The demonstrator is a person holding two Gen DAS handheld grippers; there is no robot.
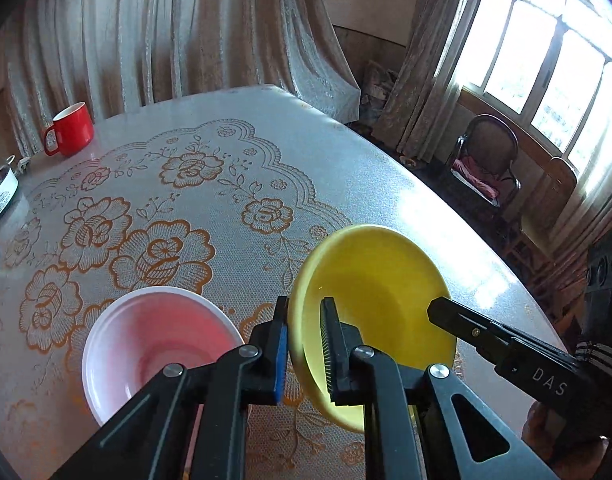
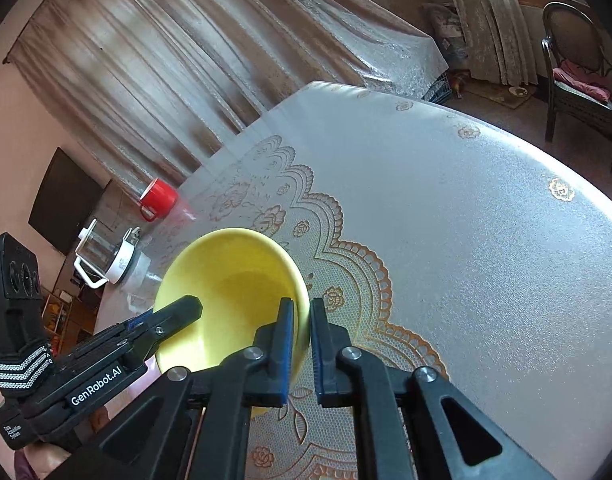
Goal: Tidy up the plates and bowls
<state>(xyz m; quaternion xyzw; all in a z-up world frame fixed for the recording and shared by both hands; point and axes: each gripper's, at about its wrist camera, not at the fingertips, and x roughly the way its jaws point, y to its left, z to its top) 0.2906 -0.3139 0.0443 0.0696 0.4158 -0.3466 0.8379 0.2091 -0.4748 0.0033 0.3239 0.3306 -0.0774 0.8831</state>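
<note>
A yellow bowl (image 1: 378,280) is held tilted above the table by both grippers. My left gripper (image 1: 306,344) is shut on its left rim, one finger inside and one outside. My right gripper (image 2: 304,344) is shut on the opposite rim of the yellow bowl (image 2: 230,292); it shows in the left wrist view as a black finger (image 1: 466,326) over the bowl's right edge. The left gripper's fingers (image 2: 174,316) reach the bowl's left rim in the right wrist view. A pink bowl (image 1: 158,344) sits upright on the table, just left of the left gripper.
The round table carries a lace-pattern cloth (image 1: 226,184). A red mug (image 1: 70,130) stands at the far left edge, also in the right wrist view (image 2: 158,198). A glass jug with white base (image 2: 106,256) stands near it. A chair (image 1: 486,160) stands beyond the table by the window.
</note>
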